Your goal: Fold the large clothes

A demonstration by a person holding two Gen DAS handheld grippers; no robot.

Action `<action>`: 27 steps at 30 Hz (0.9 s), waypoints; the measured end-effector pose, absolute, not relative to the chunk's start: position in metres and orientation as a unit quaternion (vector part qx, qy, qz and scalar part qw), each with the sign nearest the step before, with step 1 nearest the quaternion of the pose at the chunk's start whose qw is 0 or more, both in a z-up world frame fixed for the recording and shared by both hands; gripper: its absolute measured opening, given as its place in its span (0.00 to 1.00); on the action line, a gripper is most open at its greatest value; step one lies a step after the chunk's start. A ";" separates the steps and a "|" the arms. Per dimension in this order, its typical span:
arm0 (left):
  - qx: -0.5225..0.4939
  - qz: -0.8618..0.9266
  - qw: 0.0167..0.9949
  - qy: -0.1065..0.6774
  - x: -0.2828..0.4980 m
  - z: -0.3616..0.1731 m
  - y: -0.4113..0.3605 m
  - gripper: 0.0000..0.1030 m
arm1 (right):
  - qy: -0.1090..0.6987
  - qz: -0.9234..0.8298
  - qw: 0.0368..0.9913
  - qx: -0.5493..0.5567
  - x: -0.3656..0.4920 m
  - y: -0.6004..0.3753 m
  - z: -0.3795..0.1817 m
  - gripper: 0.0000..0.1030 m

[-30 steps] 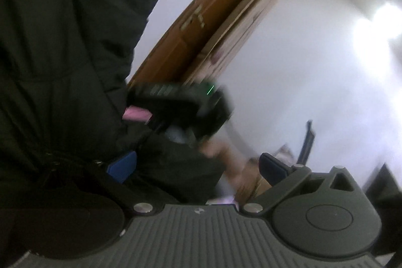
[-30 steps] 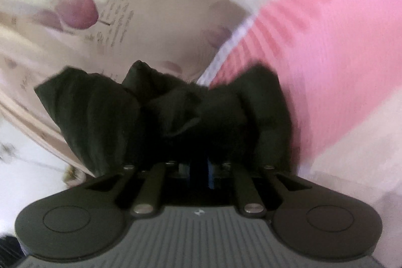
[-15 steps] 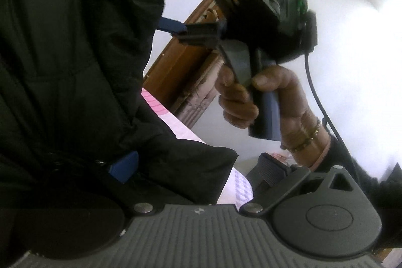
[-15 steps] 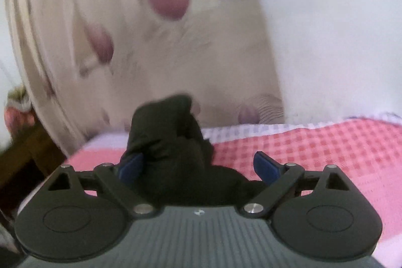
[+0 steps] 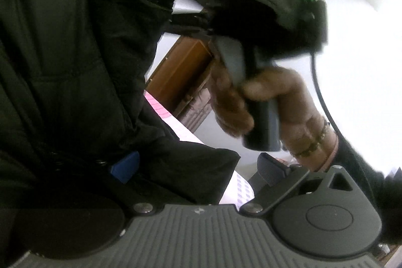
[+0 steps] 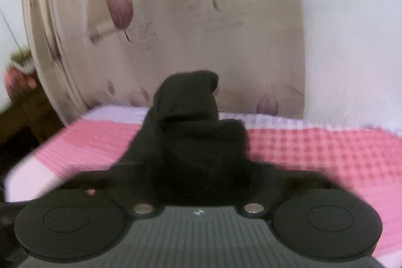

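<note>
A large black padded jacket fills the left half of the left wrist view. My left gripper stands open, with jacket fabric lying over its left blue finger; the right finger is bare. The right gripper body, held in a hand, shows at upper right with jacket cloth over it. In the right wrist view a bunch of the black jacket sits between the fingers of my right gripper, hiding the pads; motion blur hides the jaws' stand.
A bed with a pink checked cover lies below. A cream headboard with purple flowers stands behind it. A wooden door frame and white wall are beyond the jacket.
The right gripper has moved closer and lower in the left wrist view, with more jacket draped over it. In the right wrist view the fingers have blurred and the cloth bunch has grown.
</note>
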State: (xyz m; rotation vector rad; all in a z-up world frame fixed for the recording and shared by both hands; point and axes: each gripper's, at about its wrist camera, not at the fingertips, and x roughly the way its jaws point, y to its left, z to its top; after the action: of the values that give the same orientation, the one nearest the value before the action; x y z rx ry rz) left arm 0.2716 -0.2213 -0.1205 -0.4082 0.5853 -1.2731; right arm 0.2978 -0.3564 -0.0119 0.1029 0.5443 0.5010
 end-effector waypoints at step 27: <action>-0.206 -0.587 0.735 0.270 0.250 -0.083 -0.203 0.98 | 0.273 0.225 0.829 0.433 0.289 -0.480 -0.177 0.19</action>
State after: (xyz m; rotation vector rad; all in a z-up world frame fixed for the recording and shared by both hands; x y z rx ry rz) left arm 0.2505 -0.2029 -0.0835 -0.4528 0.5924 -1.2909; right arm 0.2889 -0.4802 -0.1769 0.9195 0.5791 0.4771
